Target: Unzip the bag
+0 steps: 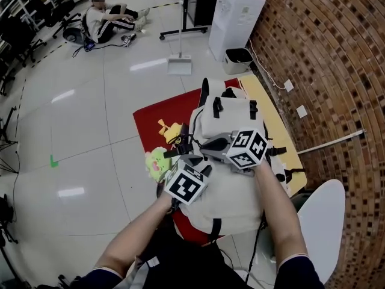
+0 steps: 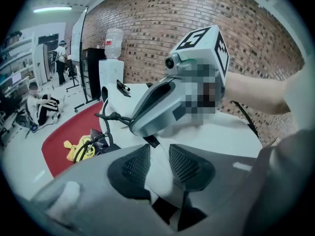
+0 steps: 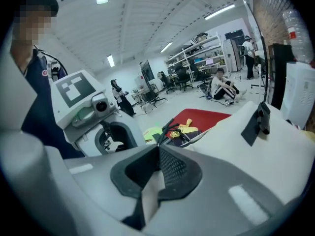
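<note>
Left gripper (image 2: 160, 162) jaws were opening around a white fold of the bag (image 1: 231, 118), which lay on the table (image 1: 267, 104) between both grippers, while right gripper (image 3: 158, 154) sat pinched nearly closed on a pale strip of it.

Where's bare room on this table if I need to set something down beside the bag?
Two patches: the red cloth at its far left corner, beyond the yellow toy; and the tan tabletop between the bag and the wall-side edge. Crowded left of the bag: toy and green item.
</note>
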{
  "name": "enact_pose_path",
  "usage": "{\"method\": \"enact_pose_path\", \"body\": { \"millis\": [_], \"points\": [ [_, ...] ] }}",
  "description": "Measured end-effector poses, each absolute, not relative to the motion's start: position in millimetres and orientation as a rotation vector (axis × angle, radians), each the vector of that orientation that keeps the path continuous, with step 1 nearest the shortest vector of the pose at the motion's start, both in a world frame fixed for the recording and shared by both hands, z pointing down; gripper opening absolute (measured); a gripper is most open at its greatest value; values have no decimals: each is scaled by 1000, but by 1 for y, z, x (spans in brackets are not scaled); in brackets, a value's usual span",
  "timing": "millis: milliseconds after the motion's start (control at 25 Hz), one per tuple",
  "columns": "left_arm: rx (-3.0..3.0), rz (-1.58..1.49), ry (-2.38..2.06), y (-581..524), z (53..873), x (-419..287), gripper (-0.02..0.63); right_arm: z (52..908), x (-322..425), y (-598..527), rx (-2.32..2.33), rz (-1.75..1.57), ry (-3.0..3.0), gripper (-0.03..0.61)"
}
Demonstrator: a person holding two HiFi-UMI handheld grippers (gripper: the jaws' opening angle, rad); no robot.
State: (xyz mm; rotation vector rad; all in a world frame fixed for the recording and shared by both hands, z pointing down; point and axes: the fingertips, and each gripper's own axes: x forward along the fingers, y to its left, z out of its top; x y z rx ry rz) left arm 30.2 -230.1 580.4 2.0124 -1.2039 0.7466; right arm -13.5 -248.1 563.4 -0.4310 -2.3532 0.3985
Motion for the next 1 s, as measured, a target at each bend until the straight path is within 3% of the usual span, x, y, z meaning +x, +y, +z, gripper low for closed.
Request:
{"method": "enact_pose_path", "body": {
  "millis": [440, 600, 1000],
  "points": [
    [2008, 784, -1226, -224, 583, 25, 93, 577, -20, -287, -231, 494, -2373, 17],
    [2015, 811, -1225, -221, 584, 24, 49, 581, -15, -314, -76, 530, -2383, 15],
    [2074, 770, -1242, -251, 553, 16, 51, 586, 31, -358, 251, 634, -2360, 15]
  ]
}}
